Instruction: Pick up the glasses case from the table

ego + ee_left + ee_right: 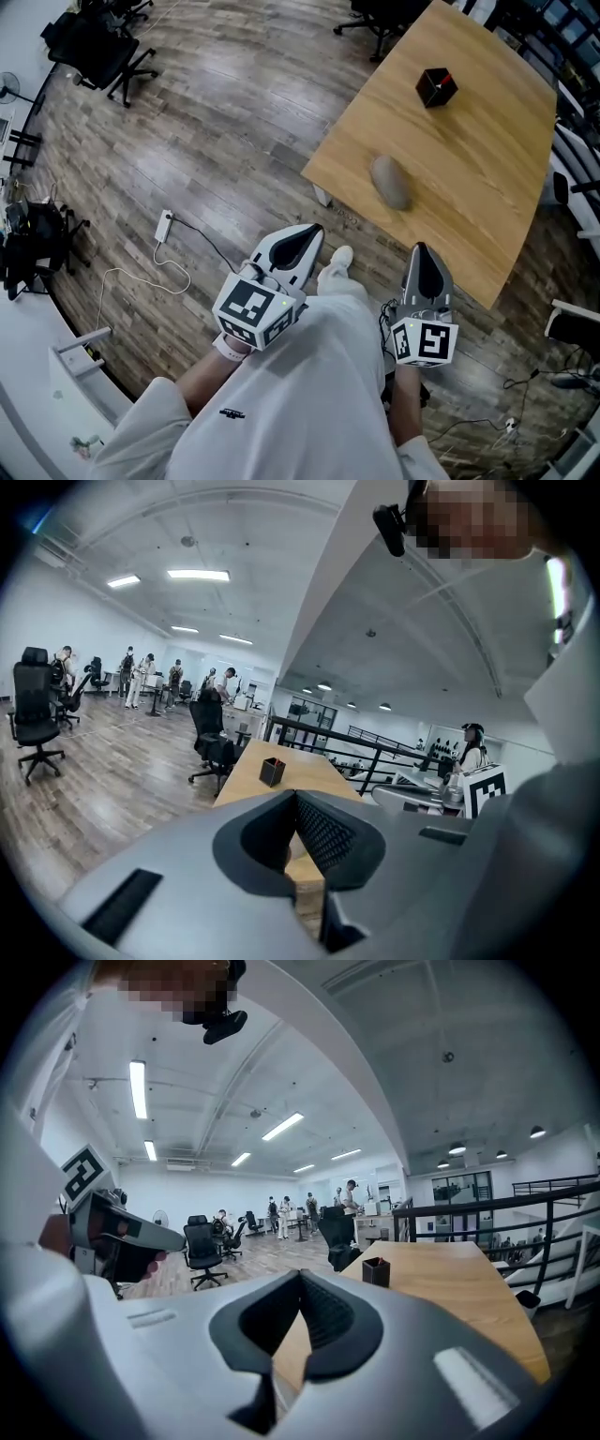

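The glasses case point(391, 182), a grey oval, lies near the close edge of the wooden table point(487, 178) in the head view. Both grippers hang over the floor short of the table, in front of the person's body. My left gripper point(313, 232) is shut with nothing in it, its tips meeting point(293, 795) in the left gripper view. My right gripper point(420, 248) is also shut and empty point(300, 1274). Both point toward the table. The jaws hide the case in both gripper views.
A black open box point(437, 87) point(273, 771) point(376, 1271) stands farther back on the table. Office chairs point(103, 52) stand at the far left. A power strip point(164, 225) with a white cable lies on the wood floor. A railing point(525, 1213) and several people stand beyond.
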The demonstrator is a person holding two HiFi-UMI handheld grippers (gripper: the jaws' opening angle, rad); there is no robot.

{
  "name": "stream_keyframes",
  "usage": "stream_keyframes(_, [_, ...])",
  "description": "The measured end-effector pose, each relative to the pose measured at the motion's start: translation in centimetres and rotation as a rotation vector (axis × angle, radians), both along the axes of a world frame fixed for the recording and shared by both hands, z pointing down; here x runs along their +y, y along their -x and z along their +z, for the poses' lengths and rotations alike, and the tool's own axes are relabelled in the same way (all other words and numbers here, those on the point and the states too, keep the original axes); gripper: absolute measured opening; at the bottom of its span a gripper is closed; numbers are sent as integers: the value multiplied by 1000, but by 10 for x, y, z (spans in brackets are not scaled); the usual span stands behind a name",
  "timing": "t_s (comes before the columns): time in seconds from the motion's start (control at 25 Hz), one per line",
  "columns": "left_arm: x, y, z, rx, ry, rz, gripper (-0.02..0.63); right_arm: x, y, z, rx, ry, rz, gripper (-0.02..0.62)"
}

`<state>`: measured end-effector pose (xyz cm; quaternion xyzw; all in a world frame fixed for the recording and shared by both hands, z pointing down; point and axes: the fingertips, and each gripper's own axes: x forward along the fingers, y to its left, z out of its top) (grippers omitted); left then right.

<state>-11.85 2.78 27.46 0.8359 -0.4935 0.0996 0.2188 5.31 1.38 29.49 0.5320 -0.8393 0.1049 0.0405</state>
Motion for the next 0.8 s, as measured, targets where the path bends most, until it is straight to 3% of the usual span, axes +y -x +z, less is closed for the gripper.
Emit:
stream_keyframes(0.28, [-47,-22,3,-14,9,28,8,-56,-28,7,-3,-4,36,11])
stream_keyframes(0.52, [-71,-41,8,-18,17,52,8,-73,-47,16,-3,14,53,11])
stream_keyframes(0.8, [-81,-43,17,-12,39,73,8,-74,-43,26,3,54,50,11])
